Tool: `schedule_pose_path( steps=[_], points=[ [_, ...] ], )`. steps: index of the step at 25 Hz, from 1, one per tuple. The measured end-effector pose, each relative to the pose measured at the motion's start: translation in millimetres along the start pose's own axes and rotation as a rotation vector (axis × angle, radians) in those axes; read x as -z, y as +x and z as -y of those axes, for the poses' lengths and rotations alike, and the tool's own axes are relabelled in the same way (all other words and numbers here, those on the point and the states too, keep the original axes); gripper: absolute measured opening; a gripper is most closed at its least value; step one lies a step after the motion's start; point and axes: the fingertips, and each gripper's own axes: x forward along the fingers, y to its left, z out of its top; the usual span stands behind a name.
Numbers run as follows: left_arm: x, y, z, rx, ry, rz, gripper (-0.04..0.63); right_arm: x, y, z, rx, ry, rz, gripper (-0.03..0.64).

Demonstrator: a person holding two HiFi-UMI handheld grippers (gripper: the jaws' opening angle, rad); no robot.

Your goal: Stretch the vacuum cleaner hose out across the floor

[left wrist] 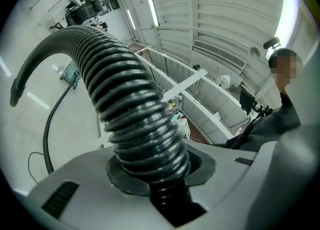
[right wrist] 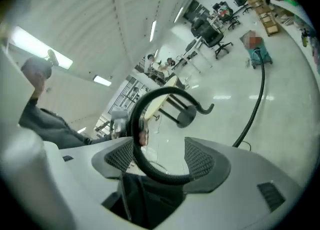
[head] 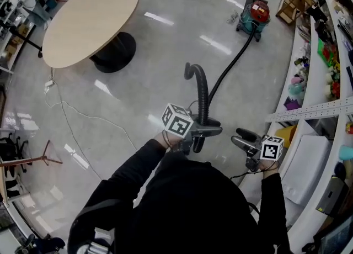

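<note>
The hose [head: 205, 90] stands up at frame centre and trails to the vacuum cleaner [head: 255, 16] at upper right. The left gripper [head: 208, 128] is clamped on the hose near its curved tip. The right gripper [head: 241, 138] gapes apart, gripping nothing. The stretch looks begun; the next move likely calls for carrying the tip away from the machine.

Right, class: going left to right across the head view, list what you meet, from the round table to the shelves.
Round table → left gripper, shut on the hose → right gripper, jaws apart → white shelves. The vacuum cleaner is left out: it overlaps the right gripper's span.
</note>
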Motion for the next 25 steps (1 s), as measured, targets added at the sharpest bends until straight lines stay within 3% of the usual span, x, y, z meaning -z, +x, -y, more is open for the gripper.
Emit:
schedule_pose_path(
  steps=[2,4,6,9,11,13,15,16,20,22,25],
  points=[
    [29.9,19.3,15.5,-0.044,0.061,-0.071,0.132,-22.1,-7.8,-10.5,-0.059,0.000,0.074,0.327],
    [64.3,42.8,31.8,-0.085,0.128,-0.151,0.132,-36.7,-11.5,-31.7,-0.185,0.047,0.154,0.328],
    [99.8,70.0,51.5,-0.109,0.197,-0.215,0.132,-37.2,-15.9,-49.7,-0.311,0.142,0.216,0.328],
    [148.9,111.5,73.6,-0.140,0.286,-0.294,0.133,-14.6,-22.7,-47.3,-0.422,0.337,0.260,0.362],
    [186.0,133.3,82.4,-0.159,0.312,-0.369,0.135,1.9,-32.8,-44.4,-0.502,0.467,0.296,0.362],
    [222.0,147.3,85.7,-0.168,0.329,-0.453,0.146,15.9,-43.8,-46.2,-0.556,0.523,0.313,0.357],
    [251.4,153.9,84.5,-0.178,0.360,-0.524,0.158,32.8,-50.7,-51.6,-0.539,0.472,0.294,0.333],
    [265.9,153.7,83.9,-0.186,0.387,-0.565,0.160,42.6,-54.1,-56.6,-0.522,0.431,0.283,0.280],
    [326.4,127.0,68.3,-0.260,0.577,-0.833,0.207,80.0,-65.1,-81.8,-0.466,0.277,0.236,0.230],
    [348.3,103.0,57.5,-0.290,0.551,-0.886,0.261,98.6,-65.8,-89.3,-0.435,0.219,0.210,0.213],
    [362.5,58.8,52.3,-0.305,0.396,-0.777,0.261,124.2,-61.2,-98.9,-0.369,0.116,0.185,0.189]
  ],
)
